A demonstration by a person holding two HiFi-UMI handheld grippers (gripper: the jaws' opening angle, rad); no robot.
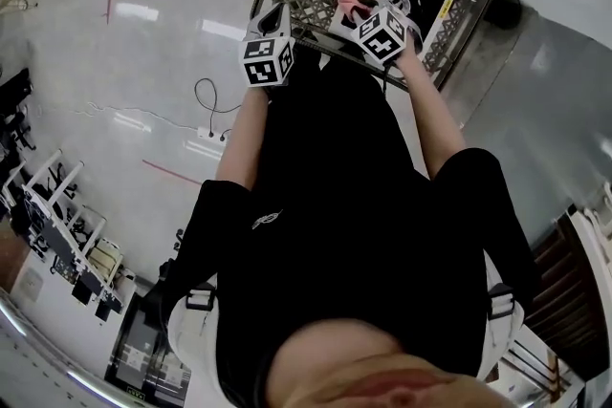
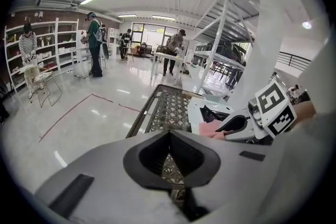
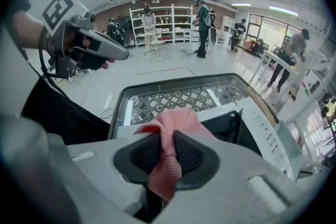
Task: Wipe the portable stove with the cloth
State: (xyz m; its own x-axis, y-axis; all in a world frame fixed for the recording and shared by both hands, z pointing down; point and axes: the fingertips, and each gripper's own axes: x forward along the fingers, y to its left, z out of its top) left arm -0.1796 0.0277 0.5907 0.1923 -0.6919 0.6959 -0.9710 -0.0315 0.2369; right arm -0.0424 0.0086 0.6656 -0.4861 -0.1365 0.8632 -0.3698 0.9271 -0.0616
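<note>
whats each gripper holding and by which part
The right gripper holds the cloth by a bunched part pinched between its fingers; the left gripper holds nothing.

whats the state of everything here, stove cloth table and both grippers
portable stove: flat on table, top uncovered
table: lattice top, bearing the stove
cloth: bunched, held at the stove's near side
right gripper: fingers shut on cloth
left gripper: fingers shut, empty
</note>
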